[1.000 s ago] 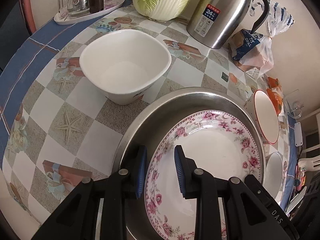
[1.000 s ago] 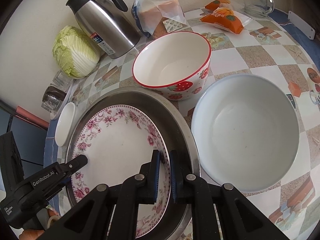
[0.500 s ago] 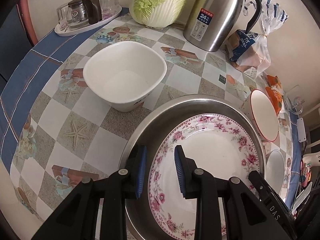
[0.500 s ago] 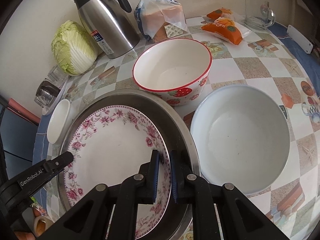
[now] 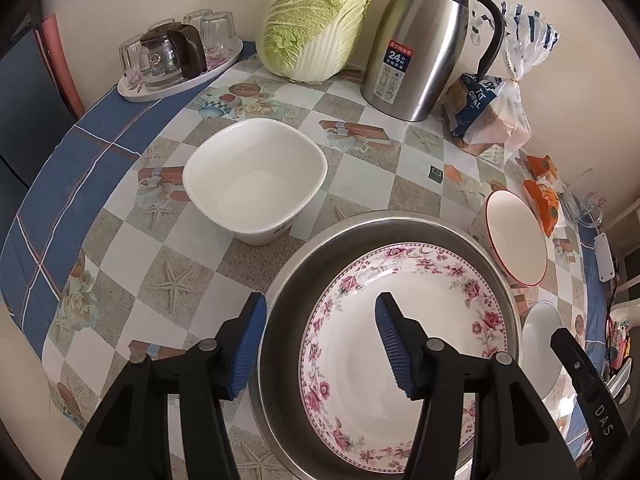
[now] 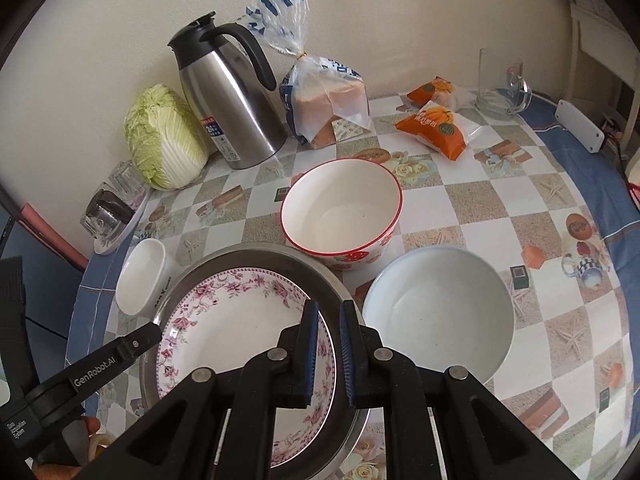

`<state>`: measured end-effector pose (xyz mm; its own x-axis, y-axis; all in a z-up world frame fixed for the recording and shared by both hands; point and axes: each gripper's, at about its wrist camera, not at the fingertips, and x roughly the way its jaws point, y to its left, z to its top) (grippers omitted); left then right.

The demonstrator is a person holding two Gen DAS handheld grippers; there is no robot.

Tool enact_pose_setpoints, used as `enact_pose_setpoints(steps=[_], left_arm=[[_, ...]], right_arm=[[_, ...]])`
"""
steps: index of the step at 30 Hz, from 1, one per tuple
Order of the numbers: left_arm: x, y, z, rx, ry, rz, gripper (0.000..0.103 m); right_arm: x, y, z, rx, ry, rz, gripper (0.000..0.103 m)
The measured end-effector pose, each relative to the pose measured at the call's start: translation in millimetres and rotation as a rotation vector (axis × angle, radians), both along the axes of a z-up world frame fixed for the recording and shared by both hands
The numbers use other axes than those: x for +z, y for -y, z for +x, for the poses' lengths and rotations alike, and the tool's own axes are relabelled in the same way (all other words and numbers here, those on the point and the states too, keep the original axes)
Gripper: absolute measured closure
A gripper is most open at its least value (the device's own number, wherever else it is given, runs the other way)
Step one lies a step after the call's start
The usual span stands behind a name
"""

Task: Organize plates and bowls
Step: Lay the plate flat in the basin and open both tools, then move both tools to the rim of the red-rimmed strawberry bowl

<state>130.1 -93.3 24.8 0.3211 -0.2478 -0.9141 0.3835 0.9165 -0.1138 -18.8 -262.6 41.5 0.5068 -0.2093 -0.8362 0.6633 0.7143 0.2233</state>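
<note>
Table [image 5: 120,264]: a round top under a checked cloth printed with starfish and a blue border; everything below is placed relative to the steel basin.
Steel basin [image 5: 288,292]: a wide, shallow stainless-steel pan near the front edge of the table, holding the flowered plate.
Flowered plate [image 5: 404,328]: a white ceramic plate with a pink rose rim, lying flat inside the basin, free of both grippers.
Pale round bowl [image 6: 440,316]: a plain white-blue bowl just beside the basin on its right, empty.
Strawberry bowl [image 6: 340,212]: a white bowl with a red rim and strawberry print, just behind the basin, empty.
Square bowl [image 5: 256,180]: a white, square-cornered bowl behind and left of the basin, empty.
Left gripper [image 5: 320,344]: black, with blue pads; its jaws are opening, straddling the basin's near-left wall and the plate's rim without touching either. A second ago they stood much narrower at that same rim.
Right gripper [image 6: 328,350]: nearly closed, empty, above the basin's right wall; it has lifted since a second ago.
What changed: the left jaws have spread and both grippers have risen from the plate.
Meaning: probably the plate is now placed, and the three bowls remain to be sorted.
</note>
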Motion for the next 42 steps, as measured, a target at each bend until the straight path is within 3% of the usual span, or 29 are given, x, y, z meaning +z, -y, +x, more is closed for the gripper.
enact_pose_setpoints(steps=[4, 8, 16, 29, 42], left_arm=[[0.6, -2.4, 0.6, 0.013, 0.003, 0.01, 0.032], [-1.6, -4.5, 0.7, 0.032, 0.009, 0.029, 0.014], [-3.5, -12.4, 3.2, 0.082, 0.029, 0.054, 0.01], [-6.4, -8.8, 2.3, 0.067, 0.044, 0.051, 0.01], [-13.9, -13.1, 6.9, 0.088, 0.047, 0.076, 0.009]], right_arm=[[2.3, -0.2, -0.8, 0.0, -0.036, -0.022, 0.086], [0.6, -0.8, -0.9, 0.006, -0.065, -0.035, 0.05], [-3.4, -4.7, 2.1, 0.041, -0.097, -0.037, 0.035], [-7.5, -5.9, 4.5, 0.069, -0.119, -0.061, 0.001], [-8.1, -8.2, 6.6, 0.106, -0.087, -0.108, 0.0]])
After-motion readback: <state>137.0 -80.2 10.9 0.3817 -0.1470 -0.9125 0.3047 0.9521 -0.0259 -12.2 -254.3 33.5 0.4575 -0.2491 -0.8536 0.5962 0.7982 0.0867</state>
